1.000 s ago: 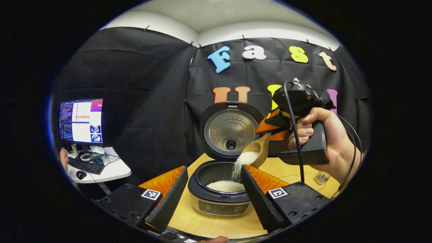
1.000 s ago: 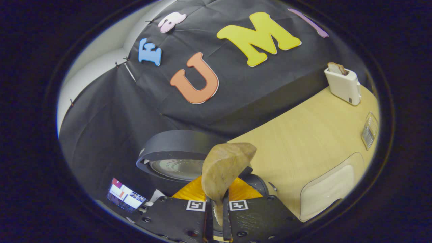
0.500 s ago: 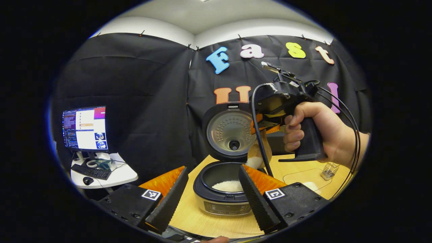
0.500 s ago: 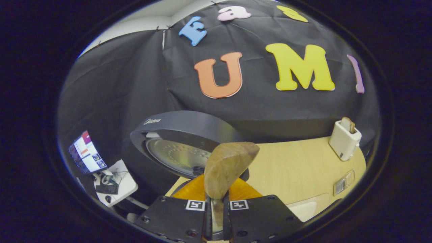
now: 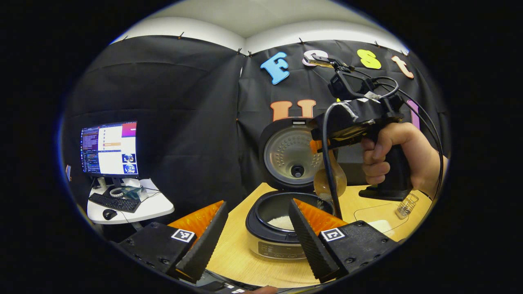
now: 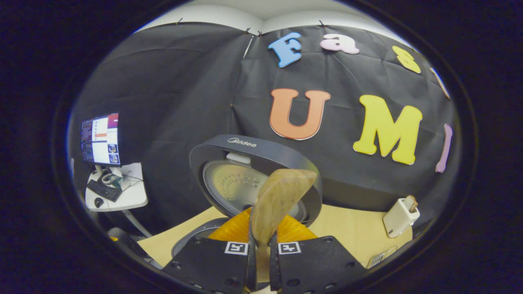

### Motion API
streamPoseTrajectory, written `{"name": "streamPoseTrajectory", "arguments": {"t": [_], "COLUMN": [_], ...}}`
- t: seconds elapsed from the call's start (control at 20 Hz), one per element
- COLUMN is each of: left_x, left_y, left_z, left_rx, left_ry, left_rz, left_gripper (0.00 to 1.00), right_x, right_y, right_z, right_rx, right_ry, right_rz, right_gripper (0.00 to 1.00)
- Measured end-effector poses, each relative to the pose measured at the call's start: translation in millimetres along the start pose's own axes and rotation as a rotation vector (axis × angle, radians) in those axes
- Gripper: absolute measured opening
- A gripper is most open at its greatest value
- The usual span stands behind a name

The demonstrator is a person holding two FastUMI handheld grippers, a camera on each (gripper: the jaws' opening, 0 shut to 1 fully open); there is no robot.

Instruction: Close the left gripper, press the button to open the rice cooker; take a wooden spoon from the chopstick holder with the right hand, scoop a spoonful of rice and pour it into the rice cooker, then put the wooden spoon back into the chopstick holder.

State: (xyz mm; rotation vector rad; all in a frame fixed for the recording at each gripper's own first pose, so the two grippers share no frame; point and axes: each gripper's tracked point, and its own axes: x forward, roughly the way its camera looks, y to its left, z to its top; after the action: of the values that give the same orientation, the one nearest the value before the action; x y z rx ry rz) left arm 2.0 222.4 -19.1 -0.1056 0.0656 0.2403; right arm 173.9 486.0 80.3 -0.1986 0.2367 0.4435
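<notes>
Worktop point(image 5: 241, 253) carries the rice cooker point(image 5: 282, 228) near its rear edge, lid up, rice inside. The wooden spoon point(image 6: 278, 204), clamped in the right gripper point(image 6: 261, 261) jaws, is held above the pot. Left gripper point(image 5: 255, 237) jaws stand open. Pouring appears complete; return to the chopstick holder point(image 5: 406, 206) is judged next.

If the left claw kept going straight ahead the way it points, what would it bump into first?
Probably the open rice cooker: it sits on the table straight ahead between the left claw's open fingers. Depth is hard to judge, so that is a best guess.
</notes>
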Motion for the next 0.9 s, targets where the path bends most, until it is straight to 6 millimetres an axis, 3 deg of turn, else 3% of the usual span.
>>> {"name": "streamPoseTrajectory", "arguments": {"t": [0.3, 0.55, 0.9], "left_x": [5.2, 8.2, 6.2], "left_y": [2.5, 2.2, -27.1], "left_z": [-4.4, -8.4, -1.9], "left_rx": [0.025, 0.042, 0.034], "left_ry": [0.020, 0.033, 0.006], "left_rz": [0.030, 0.046, -0.017], "left_gripper": [0.96, 0.96, 0.96], "right_x": [0.4, -6.8, -25.7], "right_y": [8.6, 3.8, -48.5], "right_z": [-3.6, -1.6, 1.8], "right_rx": [-0.242, -0.278, -0.214], "right_ry": [-0.031, -0.056, -0.072], "right_rz": [0.009, -0.019, -0.073], "right_gripper": [0.12, 0.14, 0.14]}}
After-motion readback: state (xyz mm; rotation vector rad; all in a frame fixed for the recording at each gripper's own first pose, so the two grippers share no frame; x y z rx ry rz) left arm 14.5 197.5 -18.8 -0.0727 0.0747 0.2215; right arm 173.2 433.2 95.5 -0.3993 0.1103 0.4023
